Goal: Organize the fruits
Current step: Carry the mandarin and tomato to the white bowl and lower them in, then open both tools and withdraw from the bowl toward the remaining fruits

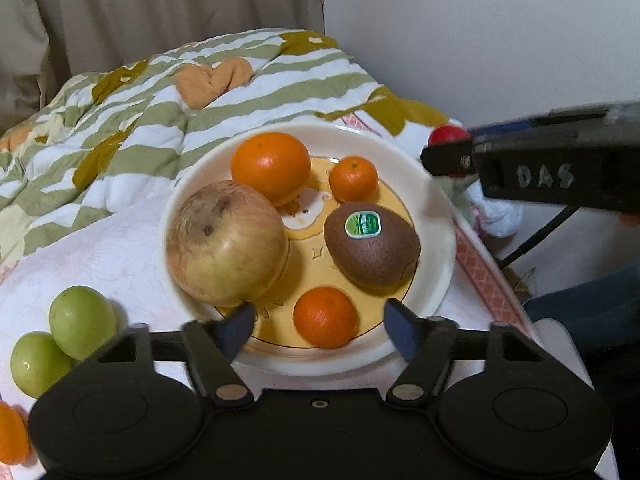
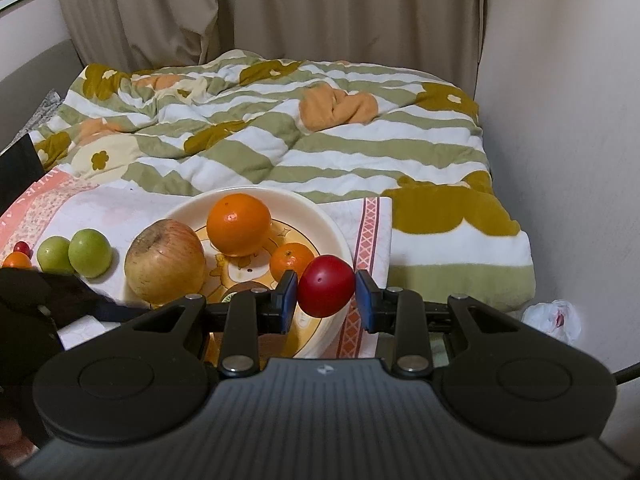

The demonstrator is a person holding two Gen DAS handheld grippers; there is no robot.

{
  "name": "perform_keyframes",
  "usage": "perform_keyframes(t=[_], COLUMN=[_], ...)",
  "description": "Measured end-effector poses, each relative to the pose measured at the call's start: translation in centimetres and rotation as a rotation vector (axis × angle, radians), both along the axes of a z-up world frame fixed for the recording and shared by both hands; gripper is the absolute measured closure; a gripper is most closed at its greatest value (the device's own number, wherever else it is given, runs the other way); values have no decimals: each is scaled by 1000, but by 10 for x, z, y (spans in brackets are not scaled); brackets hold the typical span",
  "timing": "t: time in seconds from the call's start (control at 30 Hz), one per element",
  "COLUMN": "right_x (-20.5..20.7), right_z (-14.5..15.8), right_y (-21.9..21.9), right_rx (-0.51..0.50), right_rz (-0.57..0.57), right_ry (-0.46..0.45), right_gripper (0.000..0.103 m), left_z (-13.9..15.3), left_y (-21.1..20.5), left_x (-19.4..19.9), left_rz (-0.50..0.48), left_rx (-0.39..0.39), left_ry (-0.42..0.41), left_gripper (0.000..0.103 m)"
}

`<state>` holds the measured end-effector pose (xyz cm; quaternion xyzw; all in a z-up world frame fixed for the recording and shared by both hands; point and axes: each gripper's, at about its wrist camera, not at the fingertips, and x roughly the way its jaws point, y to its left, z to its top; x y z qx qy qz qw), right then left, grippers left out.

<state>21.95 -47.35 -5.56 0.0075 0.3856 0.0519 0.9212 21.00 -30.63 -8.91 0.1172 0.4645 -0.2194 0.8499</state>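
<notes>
Left gripper [image 1: 320, 330]: nearest our left lens; we log its jaws spread wide and holding nothing, hovering over the near rim of the plate, bracketing a small mandarin without touching it.
Right gripper [image 2: 326, 292]: nearest our right lens; its blue pads clamp a red plum from both sides, held in the air just off the plate's right rim.
Quilt [image 2: 280, 132]: largest item, striped green and white, rumpled behind everything.
Cloth [image 1: 100, 248]: white with a pink border, under the plate.
Plate [image 1: 436, 216]: cream, with a yellow cartoon centre; we count five fruits on it.
Apple [image 1: 226, 244]: biggest fruit, left side of the plate, stem dimple turned up toward us.
Orange [image 1: 271, 166]: far side, touching the apple.
Kiwi [image 1: 372, 244]: right side; long axis runs from far-left to near-right, sticker facing up.
Mandarins: far one [image 1: 353, 178] beside the orange; near one [image 1: 325, 316] at the near rim.
Red plum [image 2: 326, 286]: slightly oval, long axis tilted off vertical, small dimple facing our right lens.
Green plums [image 1: 82, 320]: two, touching, on the cloth left of the plate.
Risk: we judge the grip shallow on a smooth round skin; it may squirt out. Released near the rim, it could roll off onto the cloth.
</notes>
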Motion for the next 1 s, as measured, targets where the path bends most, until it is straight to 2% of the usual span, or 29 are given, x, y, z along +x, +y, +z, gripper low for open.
perform_keyframes(t=[0.07, 0.4, 0.67, 0.9, 0.93, 0.97, 1.0], right_x=[0, 3, 16, 22, 22, 22, 20], right_z=[0, 0, -16, -27, -26, -26, -24], right_y=[0, 4, 3, 4, 4, 5, 6], right_rx=[0, -4, 36, 50, 49, 47, 36], right_rz=[5, 37, 45, 43, 42, 43, 37], right_ry=[1, 15, 58, 57, 51, 44, 35], right_gripper=[57, 56, 56, 55, 48, 34, 25], left_z=[6, 27, 38, 39, 40, 40, 41], left_y=[6, 25, 45, 57, 59, 61, 63], left_x=[-2, -12, -16, -21, -22, -24, -27], left_rz=[5, 42, 87, 120, 125, 132, 138], left_rx=[-25, -40, -39, -32, -33, -35, -37], left_ry=[0, -27, -71, -98, -102, -107, -114], left_gripper=[2, 2, 2, 2, 2, 2, 2])
